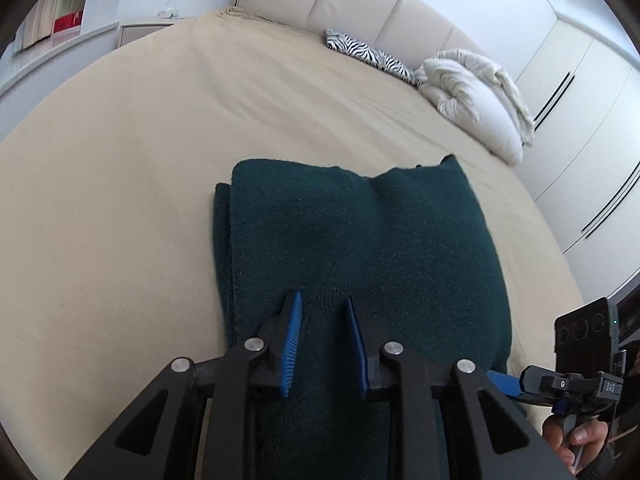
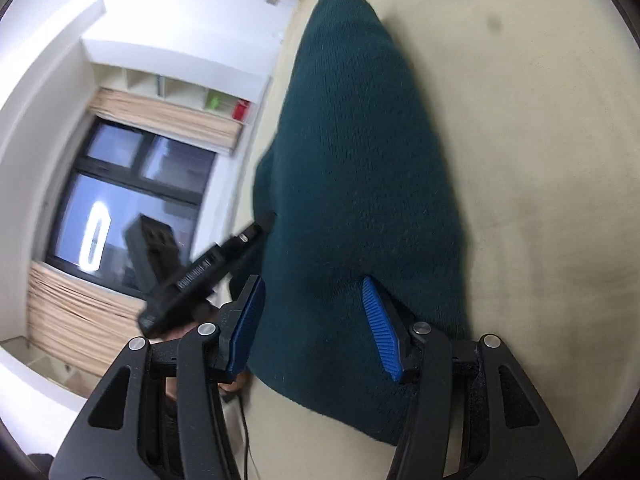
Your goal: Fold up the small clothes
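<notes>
A dark green knit garment [image 1: 360,232] lies folded on the beige bed [image 1: 120,200]. My left gripper [image 1: 323,296] reaches over its near part, and a ridge of the knit fills the narrow gap between the blue pads, which close on it. In the right wrist view the same garment [image 2: 360,160] runs away from me. My right gripper [image 2: 311,284] stands open, its pads wide apart on either side of the near end without pressing it. The left gripper's black body [image 2: 200,272] is blurred at the garment's left edge. The right gripper [image 1: 504,384] shows low right beside the garment, held by a hand [image 1: 576,440].
A zebra-print pillow [image 1: 368,54] and a bundled white duvet [image 1: 472,96] lie at the head of the bed by the padded headboard [image 1: 360,0]. White wardrobe doors [image 1: 580,120] line the right. A dark window [image 2: 132,200] and shelves [image 2: 180,88] are beyond the bed's edge.
</notes>
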`<action>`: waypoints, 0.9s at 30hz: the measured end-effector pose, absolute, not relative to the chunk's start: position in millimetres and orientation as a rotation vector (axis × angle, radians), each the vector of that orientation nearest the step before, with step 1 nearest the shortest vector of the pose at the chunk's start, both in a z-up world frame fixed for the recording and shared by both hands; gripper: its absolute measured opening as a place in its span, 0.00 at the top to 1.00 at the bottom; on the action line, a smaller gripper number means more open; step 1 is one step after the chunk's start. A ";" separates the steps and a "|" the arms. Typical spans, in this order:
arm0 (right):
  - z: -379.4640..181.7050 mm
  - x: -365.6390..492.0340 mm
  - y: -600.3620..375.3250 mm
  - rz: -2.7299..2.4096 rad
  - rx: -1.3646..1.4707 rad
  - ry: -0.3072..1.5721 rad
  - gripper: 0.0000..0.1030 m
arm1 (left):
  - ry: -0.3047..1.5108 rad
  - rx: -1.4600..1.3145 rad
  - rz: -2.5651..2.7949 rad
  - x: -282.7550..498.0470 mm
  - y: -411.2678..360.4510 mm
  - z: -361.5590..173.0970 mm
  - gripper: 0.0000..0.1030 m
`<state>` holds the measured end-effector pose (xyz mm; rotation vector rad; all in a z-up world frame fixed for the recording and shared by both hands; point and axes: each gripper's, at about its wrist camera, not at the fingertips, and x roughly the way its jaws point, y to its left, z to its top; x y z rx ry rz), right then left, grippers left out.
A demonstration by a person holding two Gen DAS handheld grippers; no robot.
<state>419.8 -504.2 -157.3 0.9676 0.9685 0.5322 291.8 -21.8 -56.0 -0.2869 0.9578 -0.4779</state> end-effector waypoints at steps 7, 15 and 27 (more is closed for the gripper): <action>-112.2 422.3 -522.1 0.550 0.945 0.917 0.50 | 0.974 -0.546 -0.556 301.4 11.2 -77.7 0.89; -99.5 529.9 -510.2 0.519 1.023 0.944 0.47 | 0.962 -0.498 -0.533 305.5 -4.9 -74.4 0.89; -124.3 600.4 -513.3 0.308 0.888 1.020 0.65 | 0.943 -0.465 -0.518 303.7 -5.5 -75.3 0.89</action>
